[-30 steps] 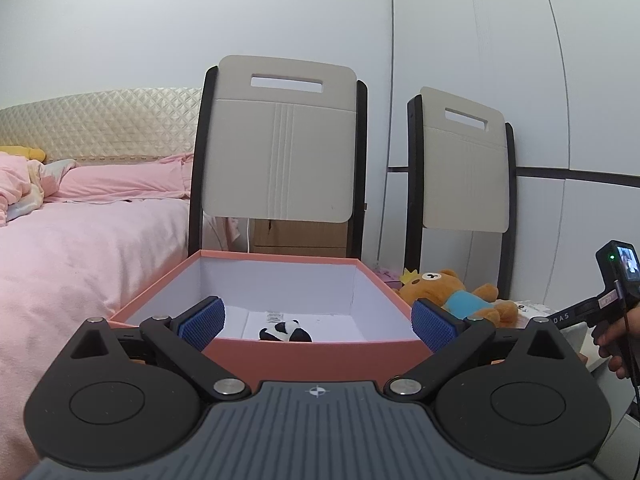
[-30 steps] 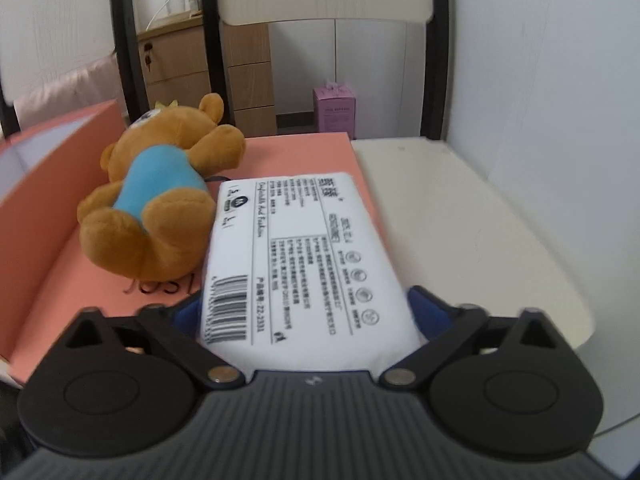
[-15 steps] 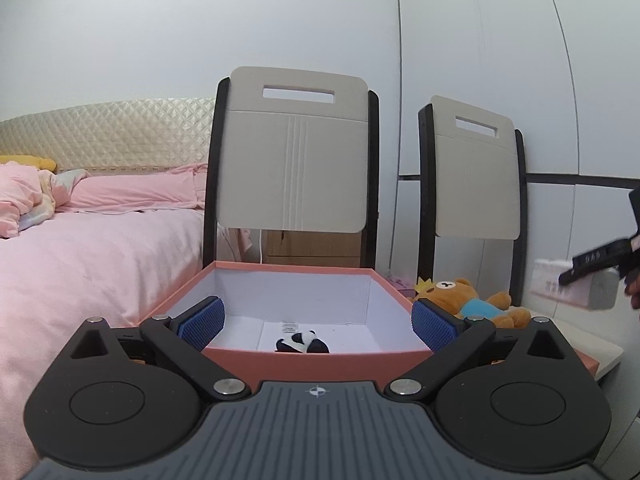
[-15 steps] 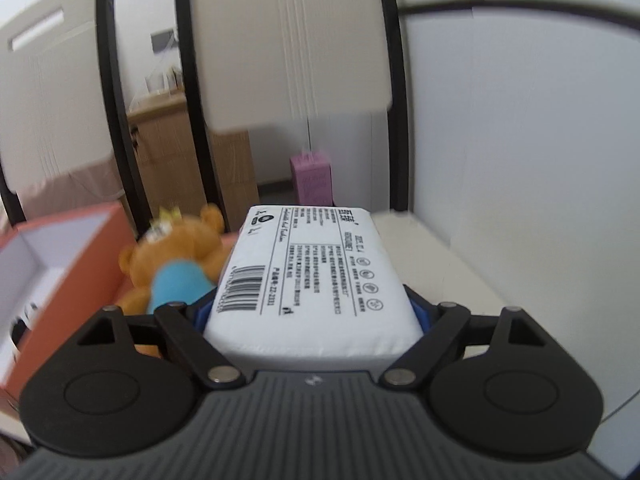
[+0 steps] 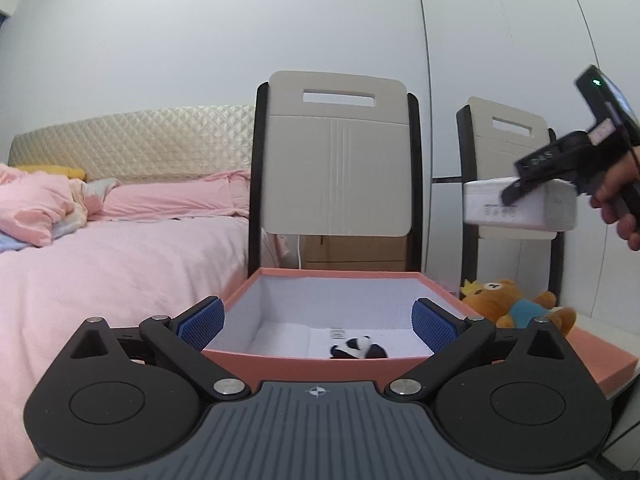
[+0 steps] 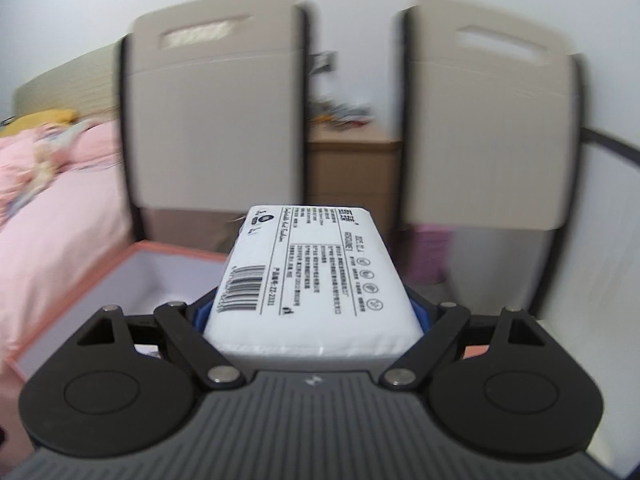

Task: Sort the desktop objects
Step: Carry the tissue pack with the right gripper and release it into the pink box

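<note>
An open pink box (image 5: 340, 274) with a white inside stands just ahead of my left gripper (image 5: 316, 320), which is open and empty, its blue pads level with the near rim. A small panda toy (image 5: 358, 349) lies on the box floor. To the right, a brown plush bear (image 5: 516, 304) in a blue shirt lies on the pink lid (image 5: 592, 356). My right gripper (image 6: 310, 308) is shut on a white tissue pack (image 6: 308, 272), held in the air. In the left wrist view the tissue pack (image 5: 520, 204) hangs high above the bear. The pink box (image 6: 176, 249) sits below and left of it.
Two beige chairs (image 5: 336, 168) (image 5: 508, 148) with black frames stand behind the box. A bed with pink bedding (image 5: 120, 248) fills the left side. A wooden cabinet (image 6: 352, 168) shows between the chairs. A person's hand (image 5: 620, 208) grips the right tool. A white wall is on the right.
The right gripper has lifted the tissue pack off the lid beside the bear and carried it up and left towards the box. The left gripper has shifted only slightly.
</note>
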Demonstrator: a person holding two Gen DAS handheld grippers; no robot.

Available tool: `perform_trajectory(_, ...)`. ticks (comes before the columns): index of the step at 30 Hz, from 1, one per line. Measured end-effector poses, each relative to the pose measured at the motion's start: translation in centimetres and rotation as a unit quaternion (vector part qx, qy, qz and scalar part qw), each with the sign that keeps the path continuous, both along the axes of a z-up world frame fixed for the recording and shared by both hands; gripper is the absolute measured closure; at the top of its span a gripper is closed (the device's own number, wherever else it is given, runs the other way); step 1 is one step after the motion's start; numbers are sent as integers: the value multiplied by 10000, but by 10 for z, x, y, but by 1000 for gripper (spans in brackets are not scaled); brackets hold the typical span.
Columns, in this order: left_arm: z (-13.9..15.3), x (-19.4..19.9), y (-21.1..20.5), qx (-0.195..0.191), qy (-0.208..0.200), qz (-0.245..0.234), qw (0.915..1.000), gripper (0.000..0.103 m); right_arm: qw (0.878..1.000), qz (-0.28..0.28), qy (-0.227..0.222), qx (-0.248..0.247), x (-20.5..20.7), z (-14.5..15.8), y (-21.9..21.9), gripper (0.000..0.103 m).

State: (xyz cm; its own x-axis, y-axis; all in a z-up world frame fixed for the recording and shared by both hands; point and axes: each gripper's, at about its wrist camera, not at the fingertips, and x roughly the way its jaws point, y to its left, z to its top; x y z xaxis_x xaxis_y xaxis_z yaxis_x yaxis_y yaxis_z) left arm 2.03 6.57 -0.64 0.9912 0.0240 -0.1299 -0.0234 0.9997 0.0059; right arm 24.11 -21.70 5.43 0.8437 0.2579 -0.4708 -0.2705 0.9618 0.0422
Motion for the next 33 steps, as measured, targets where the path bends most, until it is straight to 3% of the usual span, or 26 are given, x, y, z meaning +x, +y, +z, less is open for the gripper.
perform_trajectory(4,1,0,9,-60,-55,91,9999,2,9979,502,399,74,18,-17,56,16)
perform_trajectory(13,-2,4,15,15,-45,284,9996,2,9897,1164,767,-323,61,-46,150,16)
perform_trajectory(24,-4,3,31,-21,-131,668,9977,2,9785,1385,1347,-728,100,-97,211,16)
perform_trajectory(33,-6,3,28,75,-135,710,9974,2,9738,1478,1583,-698,118,-134,239,15)
